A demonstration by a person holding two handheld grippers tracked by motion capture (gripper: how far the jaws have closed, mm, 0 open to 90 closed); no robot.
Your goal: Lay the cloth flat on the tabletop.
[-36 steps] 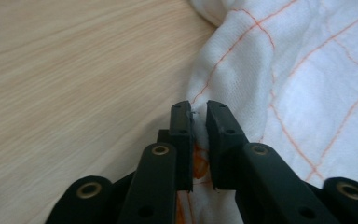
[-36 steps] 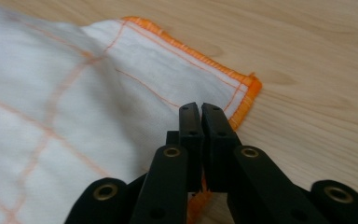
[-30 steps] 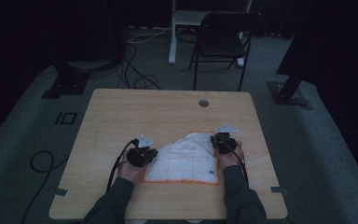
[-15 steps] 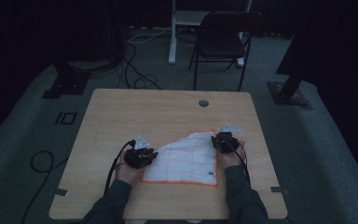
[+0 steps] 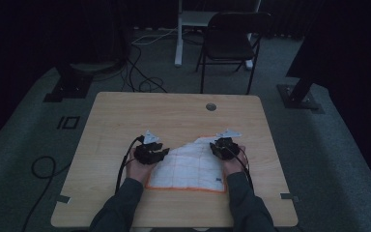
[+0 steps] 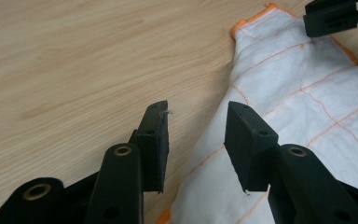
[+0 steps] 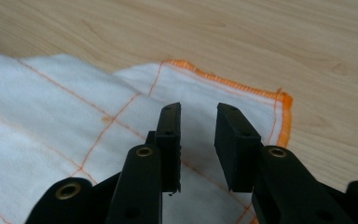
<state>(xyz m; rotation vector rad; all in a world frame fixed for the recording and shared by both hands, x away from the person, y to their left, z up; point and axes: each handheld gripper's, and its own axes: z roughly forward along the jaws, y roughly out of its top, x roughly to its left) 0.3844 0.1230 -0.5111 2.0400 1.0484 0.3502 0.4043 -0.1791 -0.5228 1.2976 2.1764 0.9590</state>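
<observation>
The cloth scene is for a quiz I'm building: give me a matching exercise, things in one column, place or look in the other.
Things:
1. cloth
2. left gripper
3. right gripper
4. chair

Descriptions:
A. on the floor beyond the table
B. white with orange grid lines and hem
C. jaws open over the cloth's orange-hemmed corner
D. jaws open, straddling the cloth's side edge

Pairs: 1-B, 2-D, 3-C, 4-A
</observation>
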